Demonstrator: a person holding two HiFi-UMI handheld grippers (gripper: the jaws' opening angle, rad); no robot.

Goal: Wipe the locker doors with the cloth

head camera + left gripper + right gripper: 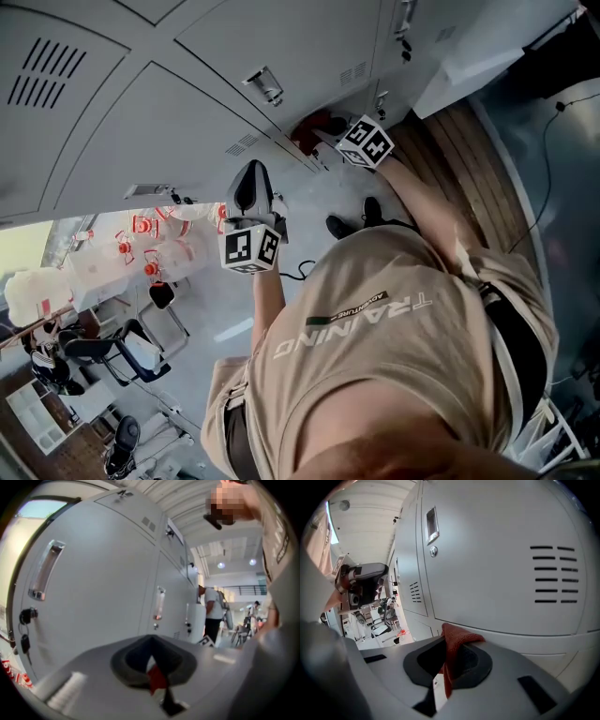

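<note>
Grey sheet metal filled most of the scene: a bank of lockers (234, 84), their doors running past both cameras. Next in size was the person's beige T-shirt (394, 337), seen from above, an arm reaching out on each side.

The right gripper (446, 665) was up near the lockers with its jaws closed on a red cloth (457, 639). A fold of the cloth stood out beyond the jaw tips, close to the lower edge of a door that had vent slots (553, 573) toward one side and a recessed handle (432, 524) near its upper corner. Whether the cloth touched the metal could not be told.

The left gripper (154, 670) hung back from the lockers with its jaws drawn together. A red sliver showed in the slit, but what it was could not be made out.

To wipe well, the fold probably needed pressing flat against the door and drawing in overlapping strokes from edge to edge. Around the handle and the small lock (434, 551) (both likely snags) the pace would want to ease.
</note>
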